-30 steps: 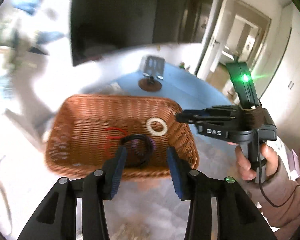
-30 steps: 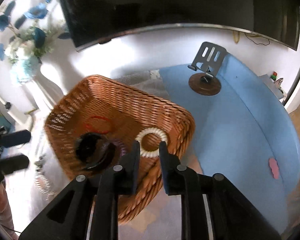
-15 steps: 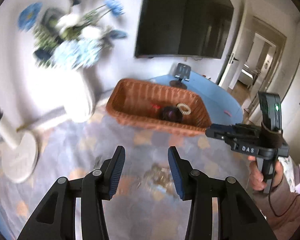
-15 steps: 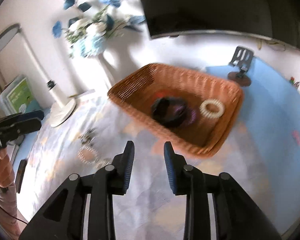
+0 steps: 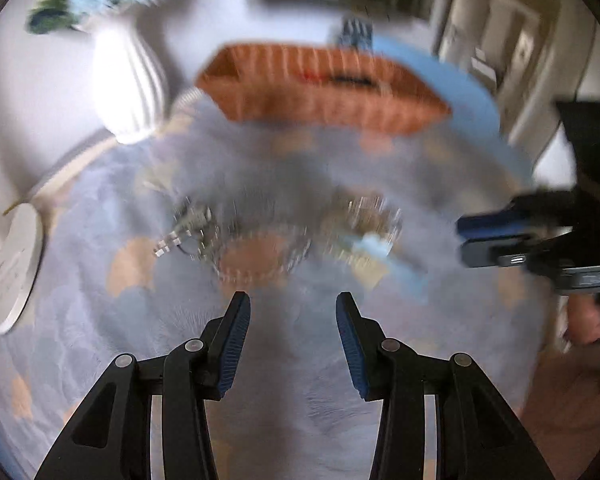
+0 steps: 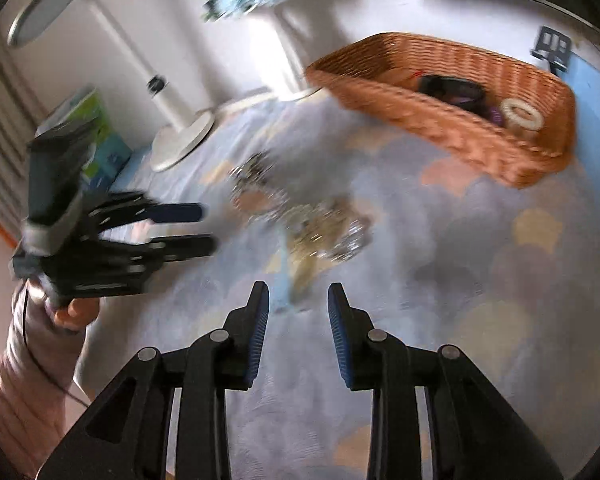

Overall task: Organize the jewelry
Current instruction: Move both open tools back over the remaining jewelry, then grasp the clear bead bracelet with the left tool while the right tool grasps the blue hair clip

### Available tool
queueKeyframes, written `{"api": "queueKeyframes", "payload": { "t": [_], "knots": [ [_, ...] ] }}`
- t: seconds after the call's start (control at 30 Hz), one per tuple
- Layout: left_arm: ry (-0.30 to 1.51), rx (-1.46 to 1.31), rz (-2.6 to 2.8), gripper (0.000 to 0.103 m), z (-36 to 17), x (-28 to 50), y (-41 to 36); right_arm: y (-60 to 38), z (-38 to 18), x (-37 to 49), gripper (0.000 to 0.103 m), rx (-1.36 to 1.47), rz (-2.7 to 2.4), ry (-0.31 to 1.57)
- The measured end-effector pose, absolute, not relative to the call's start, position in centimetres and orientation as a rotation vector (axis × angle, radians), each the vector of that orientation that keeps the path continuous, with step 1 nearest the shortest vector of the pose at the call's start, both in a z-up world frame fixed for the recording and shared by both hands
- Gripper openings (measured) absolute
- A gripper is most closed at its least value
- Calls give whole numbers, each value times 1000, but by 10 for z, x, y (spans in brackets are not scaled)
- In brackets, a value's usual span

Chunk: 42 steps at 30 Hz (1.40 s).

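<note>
Both grippers left the basket; vase, lamp base nearby.

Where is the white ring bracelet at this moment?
In the right wrist view, the white ring bracelet lies inside the wicker basket, at its right end, beside a dark round item.

Both pictures are bright with daylight. The white vase glares so much on the left that its ridges wash out. The left wrist view is smeared all over; the basket looks streaky. The right wrist view is sharper far away. Edges bend round and turn black.
</note>
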State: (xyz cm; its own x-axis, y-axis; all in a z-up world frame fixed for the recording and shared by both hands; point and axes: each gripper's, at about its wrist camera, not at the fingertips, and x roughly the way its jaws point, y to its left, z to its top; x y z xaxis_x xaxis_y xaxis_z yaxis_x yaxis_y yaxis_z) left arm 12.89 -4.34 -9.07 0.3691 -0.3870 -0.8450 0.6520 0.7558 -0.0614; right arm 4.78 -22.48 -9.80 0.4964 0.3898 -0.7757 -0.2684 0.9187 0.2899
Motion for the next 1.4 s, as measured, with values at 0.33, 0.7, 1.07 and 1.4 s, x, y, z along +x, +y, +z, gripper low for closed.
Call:
{"api": "queueKeyframes", "payload": {
  "t": [0.33,0.7,1.07,1.4],
  "knots": [
    [997,395,-772,46,-99,159,-67,-201,-114,59,33,104,380,999],
    [1196,226,-978,47,-104,147,-60,-186,-123,67,33,-40,303,998],
    [1152,291,-849,46,-101,101,-67,-212,-122,57,23,-38,367,1016],
    [1025,307,-657,21,-103,81,-60,-199,-123,58,28,-92,342,984]
  ]
}}
